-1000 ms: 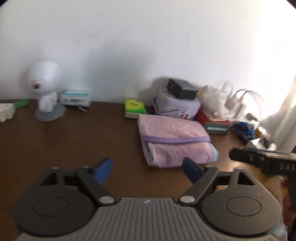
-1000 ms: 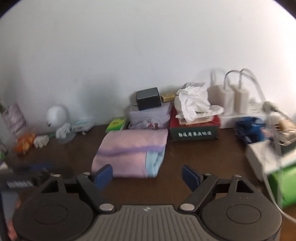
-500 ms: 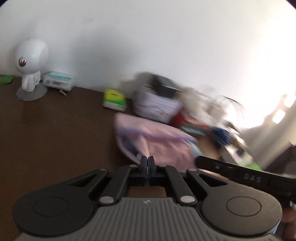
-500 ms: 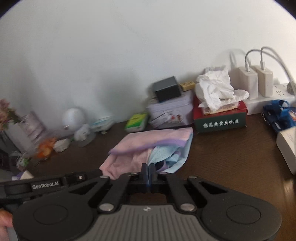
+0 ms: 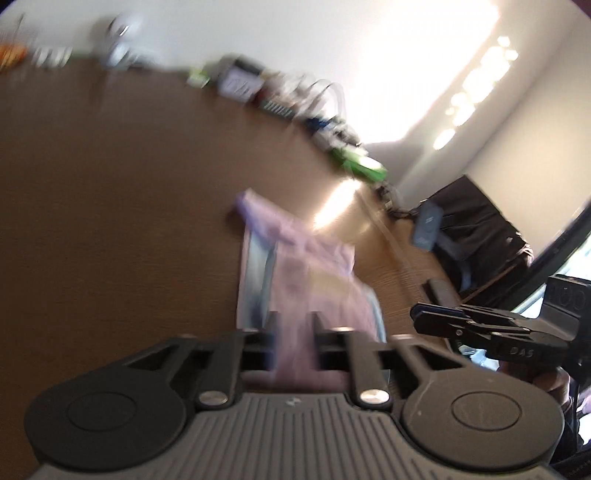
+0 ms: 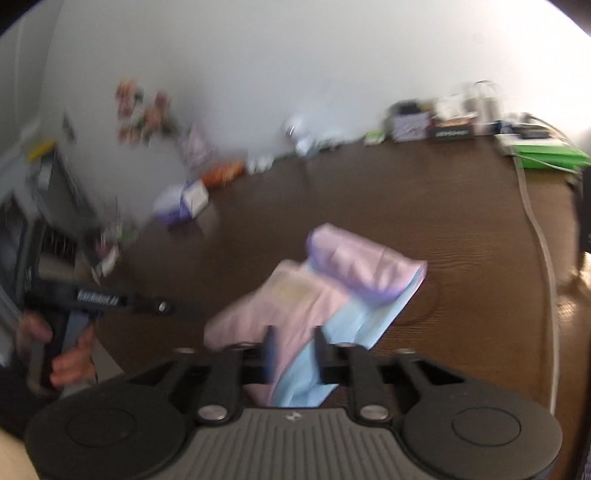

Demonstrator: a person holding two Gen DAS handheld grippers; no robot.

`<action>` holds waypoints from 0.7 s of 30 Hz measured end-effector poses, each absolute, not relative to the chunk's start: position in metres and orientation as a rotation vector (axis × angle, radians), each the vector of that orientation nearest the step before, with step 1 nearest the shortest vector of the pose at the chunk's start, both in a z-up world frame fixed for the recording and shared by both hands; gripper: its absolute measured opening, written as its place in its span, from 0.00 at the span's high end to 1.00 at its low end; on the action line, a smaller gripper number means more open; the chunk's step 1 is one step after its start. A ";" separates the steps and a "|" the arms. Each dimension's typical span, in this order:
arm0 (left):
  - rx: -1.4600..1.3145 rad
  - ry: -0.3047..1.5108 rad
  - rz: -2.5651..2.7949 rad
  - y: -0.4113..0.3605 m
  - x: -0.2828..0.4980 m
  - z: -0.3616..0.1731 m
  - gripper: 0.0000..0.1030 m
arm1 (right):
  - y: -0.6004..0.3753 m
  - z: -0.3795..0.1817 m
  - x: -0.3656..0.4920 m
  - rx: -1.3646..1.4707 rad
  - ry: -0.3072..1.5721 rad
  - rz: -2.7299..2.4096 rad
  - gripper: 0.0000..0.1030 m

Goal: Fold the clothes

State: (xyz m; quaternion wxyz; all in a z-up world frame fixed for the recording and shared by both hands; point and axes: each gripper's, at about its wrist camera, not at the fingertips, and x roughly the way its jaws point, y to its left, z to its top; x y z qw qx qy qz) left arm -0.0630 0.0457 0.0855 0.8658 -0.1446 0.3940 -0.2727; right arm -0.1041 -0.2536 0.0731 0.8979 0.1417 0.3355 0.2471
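Note:
A pink and light blue garment [image 5: 295, 266] with a purple band lies on the brown table [image 5: 110, 184], partly unfolded, stretching away from me. My left gripper [image 5: 293, 332] has its fingers partly apart with the pink cloth between them. My right gripper [image 6: 293, 343] also holds the near end of the garment [image 6: 332, 280], pink and blue cloth between its fingers. The right gripper also shows in the left wrist view [image 5: 480, 328]; the left one shows in the right wrist view [image 6: 110, 299]. Both views are blurred.
Clutter lines the table's back edge by the wall: boxes [image 6: 428, 125], chargers, a green item [image 6: 546, 155], a white camera figure [image 5: 122, 33], flowers [image 6: 144, 114]. A white cable [image 6: 543, 251] runs along the right side. A dark chair [image 5: 476, 221] stands beyond the table.
Both grippers opened, then shut on the folded garment, then pulled it back toward the near edge. The garment has come partly open and the views have swung down and sideways.

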 end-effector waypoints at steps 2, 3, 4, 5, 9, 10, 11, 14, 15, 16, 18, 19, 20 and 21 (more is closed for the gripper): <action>-0.259 0.792 -0.544 0.036 -0.048 0.086 0.38 | -0.257 0.066 -0.098 0.326 0.697 0.465 0.55; -0.239 0.802 -0.549 0.028 -0.039 0.084 0.38 | -0.256 0.062 -0.093 0.341 0.709 0.452 0.55; -0.223 0.821 -0.567 0.020 -0.029 0.079 0.38 | -0.254 0.058 -0.088 0.356 0.722 0.452 0.55; -0.219 0.843 -0.584 0.013 -0.021 0.073 0.39 | -0.254 0.053 -0.082 0.378 0.734 0.462 0.55; -0.228 0.955 -0.624 -0.005 0.004 0.034 0.90 | -0.248 0.027 -0.057 0.421 0.825 0.483 0.72; -0.225 0.954 -0.627 -0.008 0.009 0.031 0.91 | -0.245 0.023 -0.049 0.416 0.838 0.477 0.89; -0.219 0.931 -0.626 -0.009 0.016 0.033 0.93 | -0.243 0.023 -0.042 0.408 0.837 0.476 0.90; -0.208 0.820 -0.596 -0.008 0.057 0.054 0.95 | -0.232 0.037 -0.001 0.307 0.780 0.451 0.95; -0.219 0.769 -0.584 -0.008 0.074 0.070 0.95 | -0.229 0.049 0.020 0.266 0.740 0.430 0.95; -0.226 0.715 -0.567 -0.008 0.089 0.087 0.95 | -0.227 0.067 0.034 0.227 0.679 0.414 0.96; -0.220 0.560 -0.558 -0.005 0.087 0.134 0.95 | -0.224 0.112 0.044 0.151 0.524 0.408 0.96; -0.206 0.476 -0.570 -0.003 0.078 0.156 0.95 | -0.223 0.136 0.037 0.113 0.431 0.425 0.96; -0.178 0.399 -0.592 -0.001 0.062 0.174 0.95 | -0.223 0.156 0.027 0.071 0.353 0.438 0.96; -0.150 0.335 -0.608 0.001 0.045 0.189 0.95 | -0.225 0.169 0.013 0.034 0.296 0.447 0.96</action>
